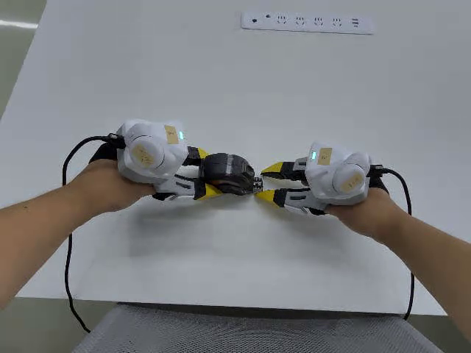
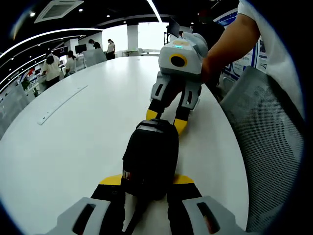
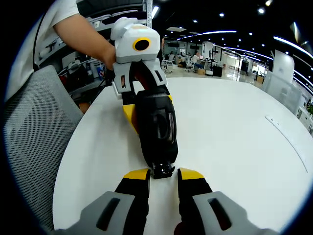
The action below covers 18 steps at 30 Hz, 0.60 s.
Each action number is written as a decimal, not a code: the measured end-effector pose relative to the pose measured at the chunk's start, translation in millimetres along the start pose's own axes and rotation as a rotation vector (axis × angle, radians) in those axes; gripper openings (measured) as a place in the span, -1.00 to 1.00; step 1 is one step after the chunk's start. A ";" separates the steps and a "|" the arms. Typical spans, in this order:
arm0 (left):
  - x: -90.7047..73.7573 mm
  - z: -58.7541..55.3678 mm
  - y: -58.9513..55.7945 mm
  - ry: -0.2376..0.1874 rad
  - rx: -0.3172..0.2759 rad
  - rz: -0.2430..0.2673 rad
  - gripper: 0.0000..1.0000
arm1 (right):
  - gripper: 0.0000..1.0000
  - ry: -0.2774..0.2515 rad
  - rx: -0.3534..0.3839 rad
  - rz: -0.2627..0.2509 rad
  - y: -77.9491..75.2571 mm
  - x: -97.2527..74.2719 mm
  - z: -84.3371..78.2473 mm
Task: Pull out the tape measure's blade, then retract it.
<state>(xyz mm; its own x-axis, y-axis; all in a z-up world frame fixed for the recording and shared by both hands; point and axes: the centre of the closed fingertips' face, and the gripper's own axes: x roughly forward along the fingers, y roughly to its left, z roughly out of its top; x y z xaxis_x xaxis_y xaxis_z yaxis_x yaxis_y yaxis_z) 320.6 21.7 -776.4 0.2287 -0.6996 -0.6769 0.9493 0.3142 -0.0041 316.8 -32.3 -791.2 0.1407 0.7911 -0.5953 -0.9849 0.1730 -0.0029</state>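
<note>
White tabletop [image 1: 243,250] starts at a mesh chair back [image 1: 243,331]. Close to that near edge, the left gripper [image 1: 207,173] clamps the black tape measure [image 1: 232,173]. Its long axis runs across the table, with the blade hook [image 3: 163,170] towards the right gripper [image 1: 268,182]. That gripper's narrow jaws flank the hook; whether they pinch it, I cannot tell. Beyond, bare table reaches a power strip [image 1: 307,21].

Probably an open-plan office: ceiling strip lights [image 3: 215,33], people [image 2: 51,73] at distant desks [image 3: 198,66], a white table [image 1: 221,73] with power strip [image 1: 307,21].
</note>
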 end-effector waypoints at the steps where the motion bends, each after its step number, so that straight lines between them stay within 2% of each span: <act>1: 0.0 0.0 0.1 0.001 0.002 0.000 -0.40 | -0.64 0.001 -0.004 0.002 0.0 0.6 -0.1; 8: -0.3 0.1 0.1 0.001 0.000 0.000 -0.40 | -0.72 0.001 -0.014 0.014 -0.5 2.4 0.0; 18: 0.1 0.0 0.5 0.002 0.002 -0.001 -0.40 | -0.74 -0.005 -0.035 0.057 1.1 4.7 0.8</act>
<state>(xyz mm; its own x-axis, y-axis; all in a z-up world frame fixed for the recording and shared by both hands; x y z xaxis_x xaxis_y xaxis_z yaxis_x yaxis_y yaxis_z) 321.1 21.8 -776.4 0.2276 -0.6989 -0.6781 0.9500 0.3122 -0.0028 316.4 -28.0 -793.4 0.0842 0.8023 -0.5909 -0.9943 0.1066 0.0031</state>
